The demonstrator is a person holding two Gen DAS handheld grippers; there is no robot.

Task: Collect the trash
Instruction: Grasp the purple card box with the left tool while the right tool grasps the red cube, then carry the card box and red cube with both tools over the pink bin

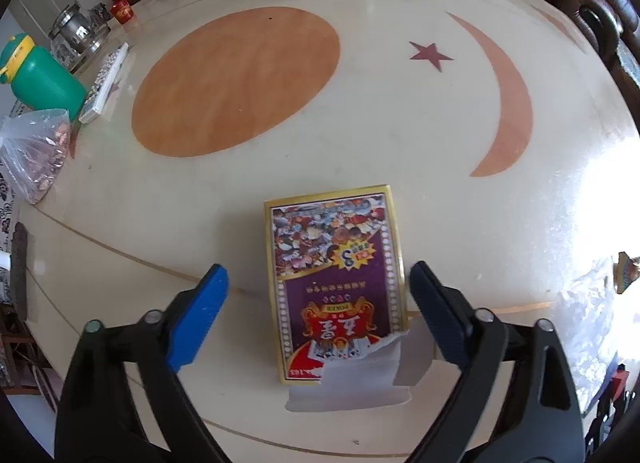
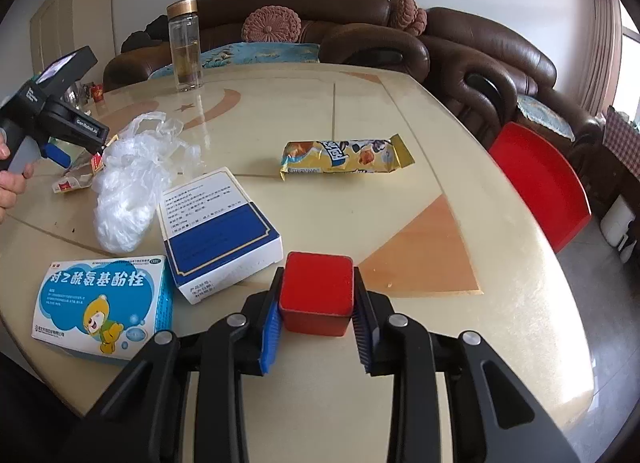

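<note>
Table (image 2: 500, 223), left to right. Left gripper (image 1: 320, 295): jaws apart, straddling a torn card box (image 1: 336, 283) lying flat; right pad touching or nearly at its edge, left pad clear, apparently lined up for a grasp. Plastic bag (image 2: 132, 191), crumpled beside it. Two medicine boxes (image 2: 216, 231), flat, unclaimed. Right gripper (image 2: 316, 311): clamped on a red box (image 2: 316, 287), pads pressing both sides, likely for lifting. Snack wrapper (image 2: 344, 157): farther off, untouched.

Right tongs (image 2: 317, 309) clamping red box (image 2: 316, 295), table (image 2: 400, 191), snack wrapper (image 2: 346, 157)
</note>
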